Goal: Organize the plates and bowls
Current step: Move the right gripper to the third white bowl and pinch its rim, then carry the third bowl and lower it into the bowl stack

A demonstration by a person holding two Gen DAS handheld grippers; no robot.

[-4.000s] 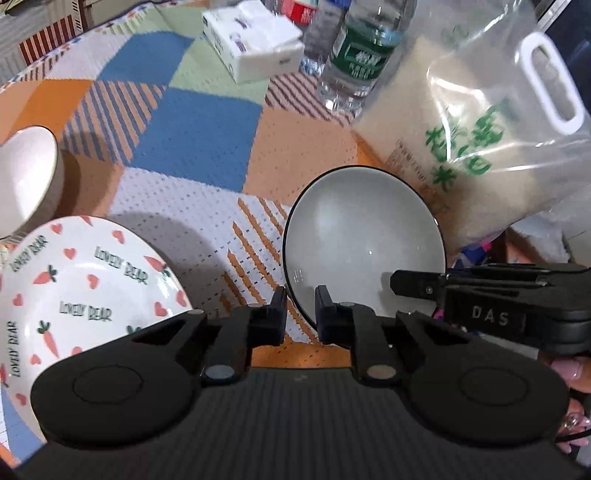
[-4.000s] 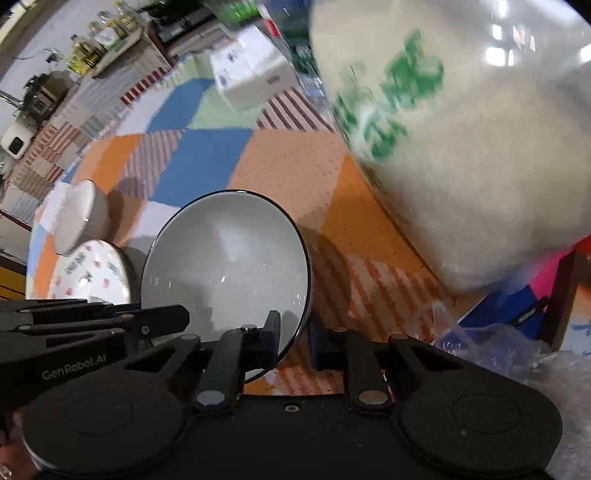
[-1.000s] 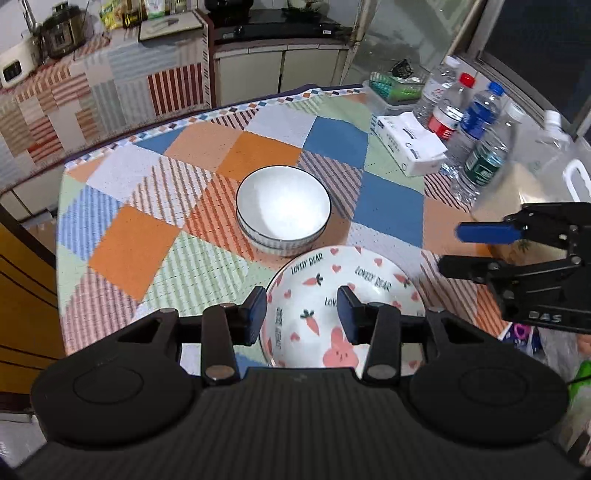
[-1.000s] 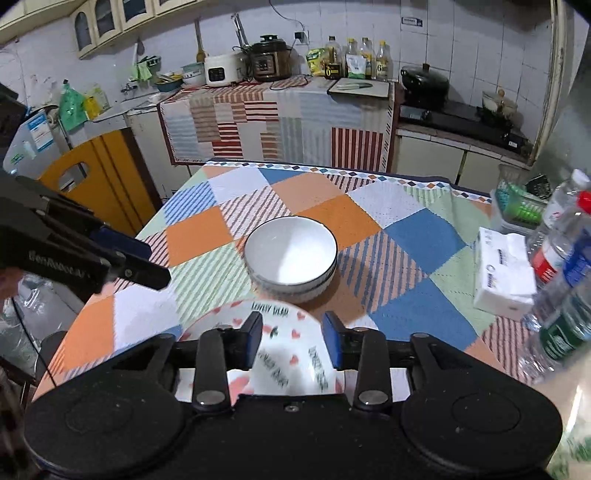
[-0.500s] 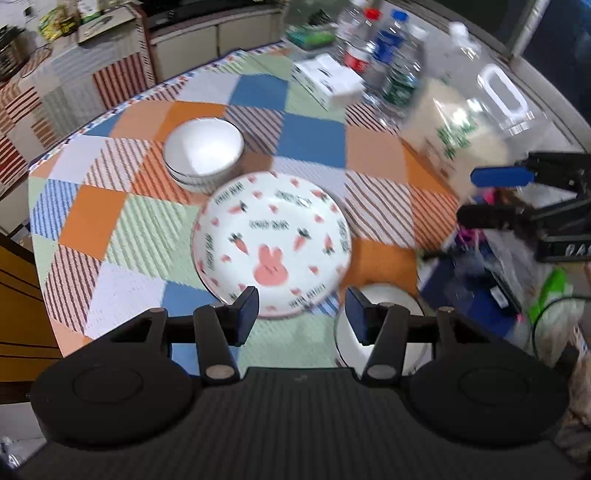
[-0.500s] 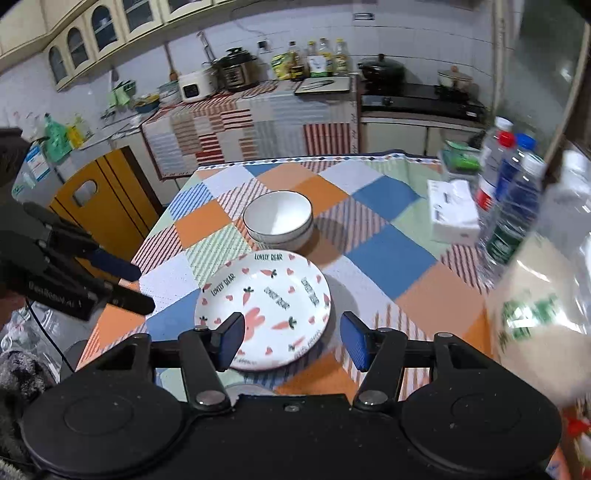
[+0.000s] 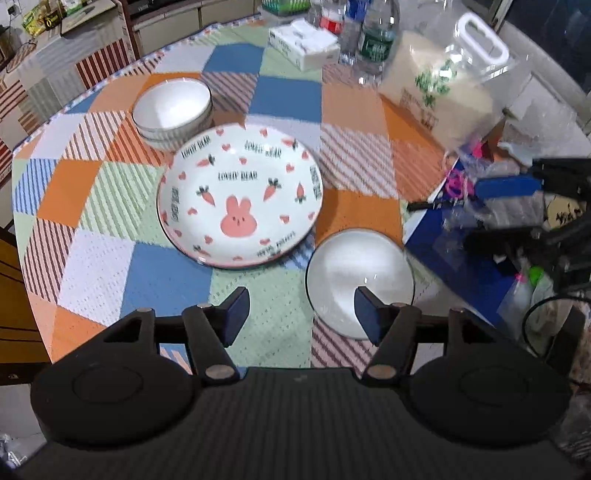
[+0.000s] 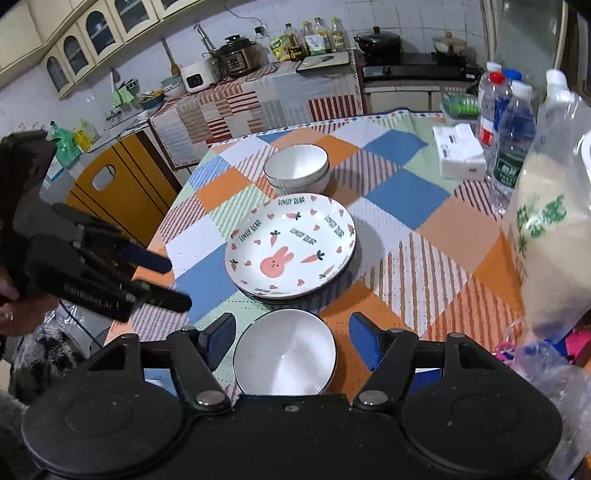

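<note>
Both tools empty, jaws opening – left tool (image 7: 299, 314), right tool (image 8: 291, 339). Black-rimmed bowl (image 8: 284, 356) sits alone near the surface edge, beside the bunny plate (image 8: 290, 245). Next, probably: grab its rim, stack on the white bowls (image 8: 297, 166).

Kitchen – white tiled wall (image 8: 388, 14), cream arched-glass wall cabinets (image 8: 77, 40) upper left. Counter (image 8: 258, 96) under striped patchwork cloth, stove (image 8: 413, 68) at its right end. Yellow-orange chair (image 8: 122, 188) beside the table (image 8: 402, 184) – checked patchwork cloth.
</note>
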